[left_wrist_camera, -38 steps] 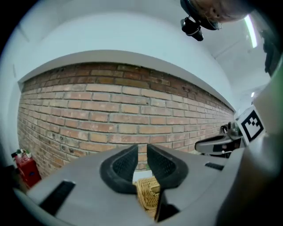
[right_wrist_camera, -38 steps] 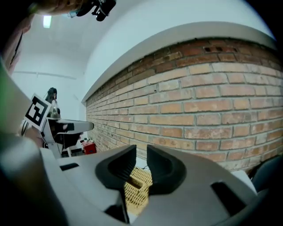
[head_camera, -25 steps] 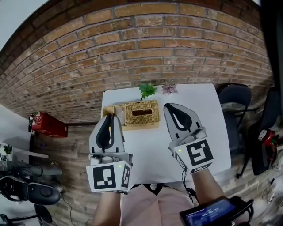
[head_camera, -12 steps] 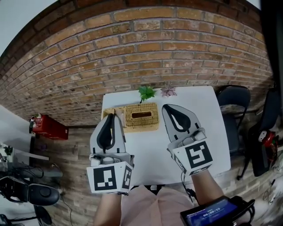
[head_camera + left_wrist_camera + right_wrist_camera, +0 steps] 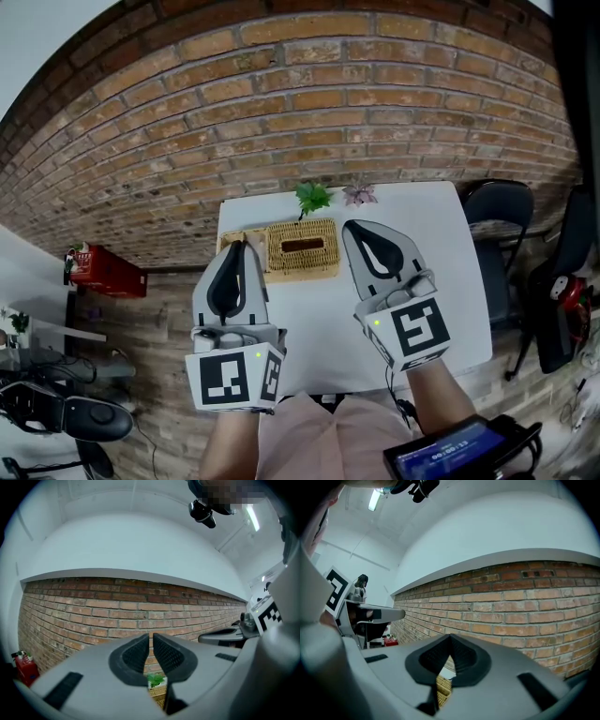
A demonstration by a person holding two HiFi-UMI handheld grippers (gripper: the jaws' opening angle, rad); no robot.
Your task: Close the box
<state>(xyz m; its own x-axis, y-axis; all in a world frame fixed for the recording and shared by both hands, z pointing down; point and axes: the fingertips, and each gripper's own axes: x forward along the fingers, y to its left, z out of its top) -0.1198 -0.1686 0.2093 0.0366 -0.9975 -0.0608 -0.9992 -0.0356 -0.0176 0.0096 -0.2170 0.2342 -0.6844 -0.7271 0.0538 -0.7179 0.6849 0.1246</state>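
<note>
White table point(image 5: 450, 281) in front of me, my left gripper point(image 5: 236, 248) and right gripper point(image 5: 356, 230) hover over it, both closed and empty. The wicker box point(image 5: 302, 248) sits at the far edge, between their tips.

Bare white table point(image 5: 452, 234) right of and before the wicker box point(image 5: 302, 249); green plant point(image 5: 313, 196) and pink flower point(image 5: 358, 194) just behind

The surface point(image 5: 441, 281) is white; the box point(image 5: 281, 261) is tan wicker weave. The plant point(image 5: 313, 196) is green. The brick wall point(image 5: 281, 112) is reddish-brown.
</note>
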